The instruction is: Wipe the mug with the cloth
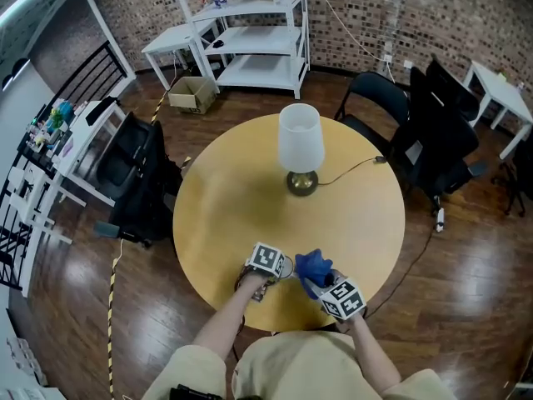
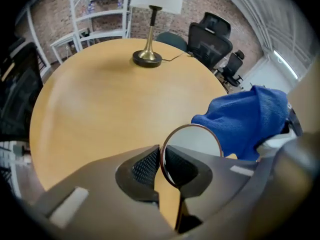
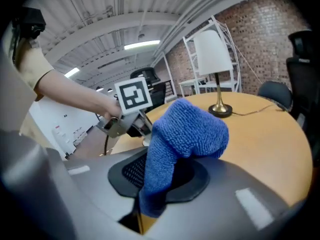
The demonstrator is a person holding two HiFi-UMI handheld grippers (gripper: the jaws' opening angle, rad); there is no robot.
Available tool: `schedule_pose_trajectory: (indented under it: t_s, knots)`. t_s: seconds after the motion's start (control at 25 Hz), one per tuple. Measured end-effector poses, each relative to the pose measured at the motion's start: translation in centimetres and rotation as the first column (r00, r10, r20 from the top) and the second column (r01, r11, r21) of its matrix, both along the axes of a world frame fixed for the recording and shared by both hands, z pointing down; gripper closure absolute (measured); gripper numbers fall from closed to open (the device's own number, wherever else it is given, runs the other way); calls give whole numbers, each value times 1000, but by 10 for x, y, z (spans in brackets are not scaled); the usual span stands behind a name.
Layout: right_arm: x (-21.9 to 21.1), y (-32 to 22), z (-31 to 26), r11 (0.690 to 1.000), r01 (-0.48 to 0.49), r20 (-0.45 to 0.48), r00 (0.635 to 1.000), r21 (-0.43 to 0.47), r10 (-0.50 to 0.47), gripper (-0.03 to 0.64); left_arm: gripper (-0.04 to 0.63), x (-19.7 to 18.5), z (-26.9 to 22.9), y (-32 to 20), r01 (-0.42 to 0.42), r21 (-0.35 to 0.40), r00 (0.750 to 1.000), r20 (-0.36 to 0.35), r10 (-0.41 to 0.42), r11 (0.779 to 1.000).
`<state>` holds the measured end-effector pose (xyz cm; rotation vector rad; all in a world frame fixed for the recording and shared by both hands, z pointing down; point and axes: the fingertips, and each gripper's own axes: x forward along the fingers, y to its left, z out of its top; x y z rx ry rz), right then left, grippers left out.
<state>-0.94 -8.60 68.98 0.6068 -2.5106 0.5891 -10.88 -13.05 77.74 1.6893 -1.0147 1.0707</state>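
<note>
two grippers sit over the near edge of the table [image 1: 225, 198] in head view, left gripper [image 1: 271, 273] and right gripper [image 1: 321, 288] close together, cloth [image 1: 314, 265] between them. left gripper view: jaws clamped on the mug [image 2: 197, 142] rim, cloth just beside the mug. right gripper view: jaws clamped on the cloth.

White mug [image 2: 197, 141] beside bunched blue cloth [image 3: 187, 131]
</note>
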Motion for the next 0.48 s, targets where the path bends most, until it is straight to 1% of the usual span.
schedule_pose_trajectory:
  t_s: [0.08, 0.12, 0.2, 0.24, 0.28, 0.36, 0.48]
  knots:
    - [-23, 2, -13, 996, 70, -19, 997, 52, -69, 543, 566, -2, -1, 0, 68, -11, 998, -16, -69, 998]
    - [-33, 3, -13, 992, 103, -52, 994, 66, -100, 543, 566, -3, -1, 0, 93, -15, 995, -24, -93, 996]
    - [-48, 4, 3, 987, 149, -133, 981, 60, -140, 543, 566, -5, 0, 2, 131, -22, 990, -41, -132, 991]
    - [-51, 5, 13, 987, 154, -158, 977, 48, -145, 543, 566, -6, 0, 3, 148, -27, 987, -53, -149, 989]
    - [-51, 6, 19, 989, 147, -163, 977, 36, -139, 544, 566, -6, 1, 4, 163, -32, 984, -66, -165, 986]
    - [-46, 4, 23, 993, 113, -148, 983, 18, -110, 545, 565, -5, 1, 5, 182, -36, 979, -86, -184, 983]
    - [-31, -2, 28, 998, 68, -142, 988, -3, -68, 545, 563, -5, 0, 4, 189, -27, 977, -95, -190, 982]
